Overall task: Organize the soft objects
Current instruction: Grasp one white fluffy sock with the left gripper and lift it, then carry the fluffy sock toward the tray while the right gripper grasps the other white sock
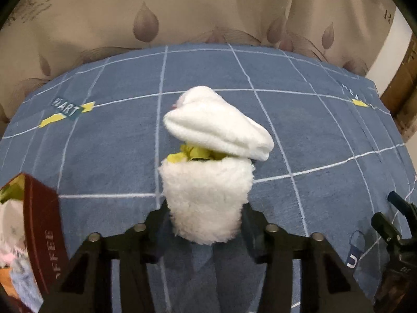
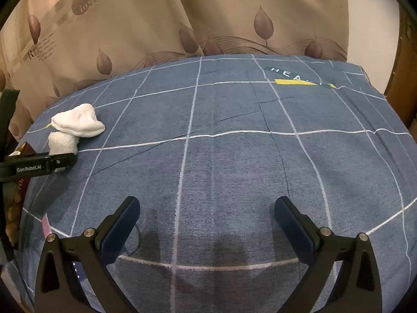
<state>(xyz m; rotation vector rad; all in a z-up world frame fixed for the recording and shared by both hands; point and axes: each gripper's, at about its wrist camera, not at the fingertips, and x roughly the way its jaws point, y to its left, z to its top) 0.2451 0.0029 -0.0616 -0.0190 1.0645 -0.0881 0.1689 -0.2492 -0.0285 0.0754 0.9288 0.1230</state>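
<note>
On the blue checked bed (image 2: 234, 161), toward ten o'clock from the idle right gripper (image 2: 207, 224), whose fingers stand wide and empty, lies a white plush toy (image 1: 208, 167); it looks light, squashy and fluffy, best pinched low on its body, where the left gripper (image 1: 206, 224) fingers press its sides

Black grippers (image 2: 207, 224), seemingly blue-padded jaws, silver screws.

The blue checked bedcover (image 1: 338, 140) bears a "HEART" label (image 1: 66, 110). The left gripper (image 2: 61, 163) carries "GenRobot.AI" on its side. A dark red box (image 1: 43, 224) shows letters reading "FFEE".
</note>
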